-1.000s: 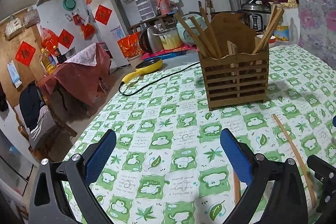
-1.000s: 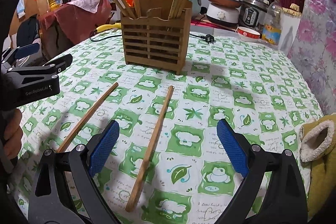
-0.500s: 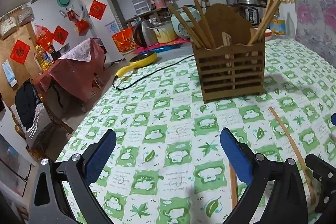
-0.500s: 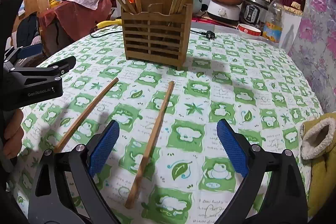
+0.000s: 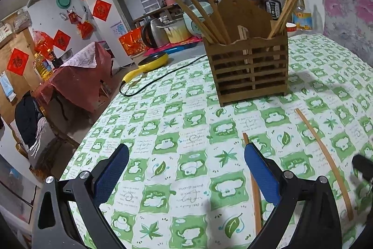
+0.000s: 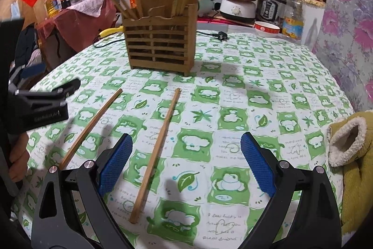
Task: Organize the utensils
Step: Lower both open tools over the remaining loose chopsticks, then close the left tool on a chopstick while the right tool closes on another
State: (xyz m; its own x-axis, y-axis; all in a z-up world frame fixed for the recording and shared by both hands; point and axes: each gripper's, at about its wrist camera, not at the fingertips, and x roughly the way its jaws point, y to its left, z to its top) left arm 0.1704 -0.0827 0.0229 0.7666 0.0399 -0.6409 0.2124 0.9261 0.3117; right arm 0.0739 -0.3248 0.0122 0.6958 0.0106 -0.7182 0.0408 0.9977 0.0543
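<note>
A slatted wooden utensil holder stands upright on the table with several chopsticks leaning in its compartments. Two loose chopsticks lie on the green-checked tablecloth in front of it. In the right wrist view one chopstick lies between the fingers of my open right gripper, nearer the left finger, and the other chopstick lies further left. In the left wrist view my open left gripper hovers over bare cloth; one chopstick passes under its right finger and the other chopstick lies to the right.
A yellow pan with a black cord sits behind the holder. Cookers, a bowl and an oil bottle crowd the far edge. A fleece-lined sleeve rests at the right. A hand holds the left gripper's body.
Both grippers have moved slightly forward toward the holder and the chopsticks. The left view has shifted right, bringing one chopstick's tip out beside its right finger. Both stay open.
</note>
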